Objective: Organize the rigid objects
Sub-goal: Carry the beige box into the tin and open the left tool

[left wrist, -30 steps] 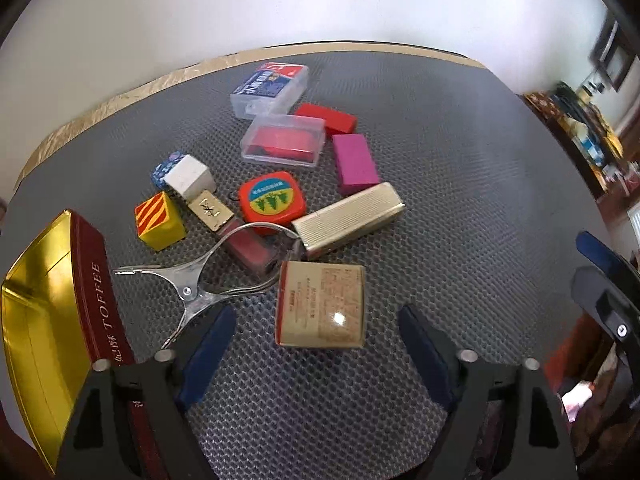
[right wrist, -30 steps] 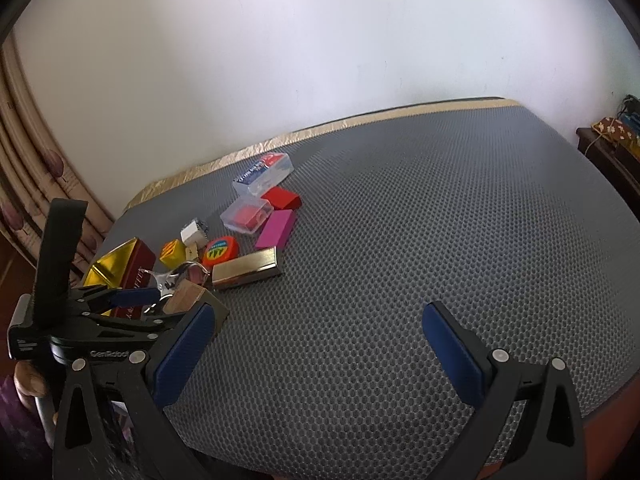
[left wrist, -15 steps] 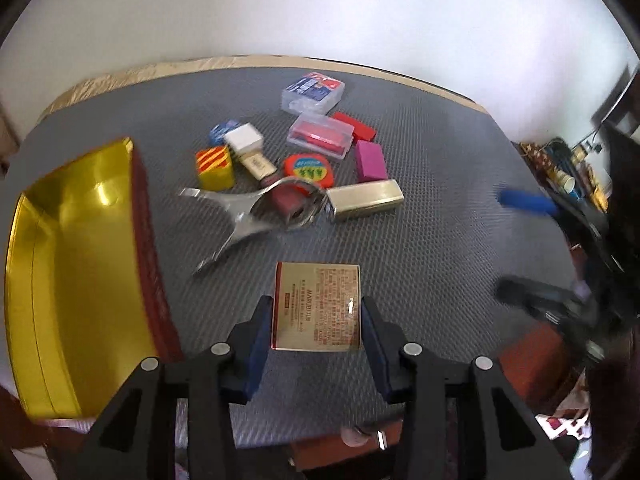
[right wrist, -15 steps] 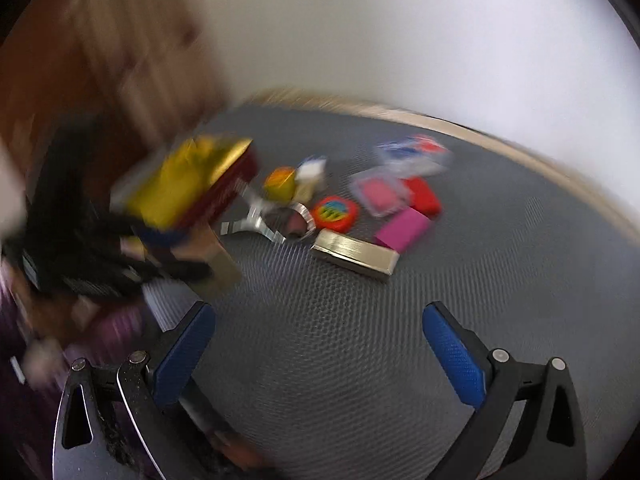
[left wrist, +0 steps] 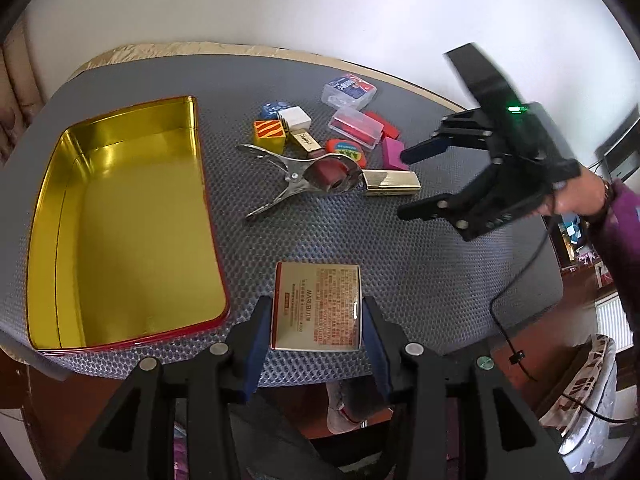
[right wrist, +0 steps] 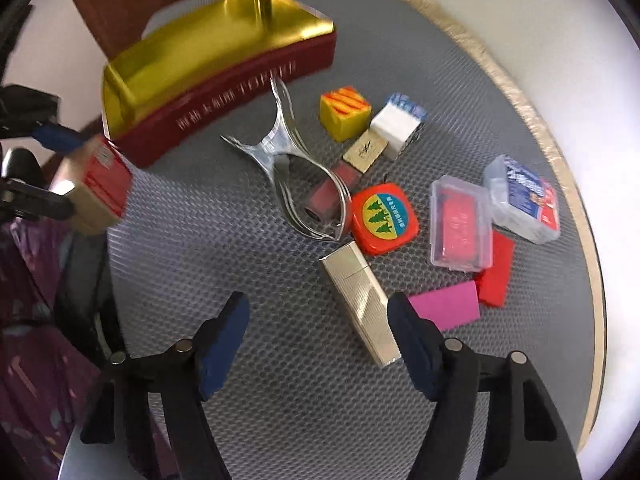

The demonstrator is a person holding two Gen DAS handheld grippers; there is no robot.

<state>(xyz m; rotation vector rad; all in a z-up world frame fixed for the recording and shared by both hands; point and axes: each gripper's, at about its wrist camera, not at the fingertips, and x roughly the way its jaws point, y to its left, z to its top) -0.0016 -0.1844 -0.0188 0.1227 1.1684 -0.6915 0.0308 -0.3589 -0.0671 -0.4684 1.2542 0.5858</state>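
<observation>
Tin: the open red tin with a gold interior (left wrist: 120,216) sits at the left of the grey honeycomb mat (left wrist: 440,280).
Your left gripper (left wrist: 318,322): jaws clamped on the gold-and-red printed box (left wrist: 318,306), held just right of the tin's near corner.
Centre pile: a silver metal clamp (left wrist: 296,178) lies around a dark red block (left wrist: 330,170), touching the ribbed gold rectangular case (right wrist: 360,298).
Your right gripper (right wrist: 318,342): jaws spread wide, holding nothing, over the mat just beside the gold case, with the pink block (right wrist: 448,304) at its right finger.
</observation>
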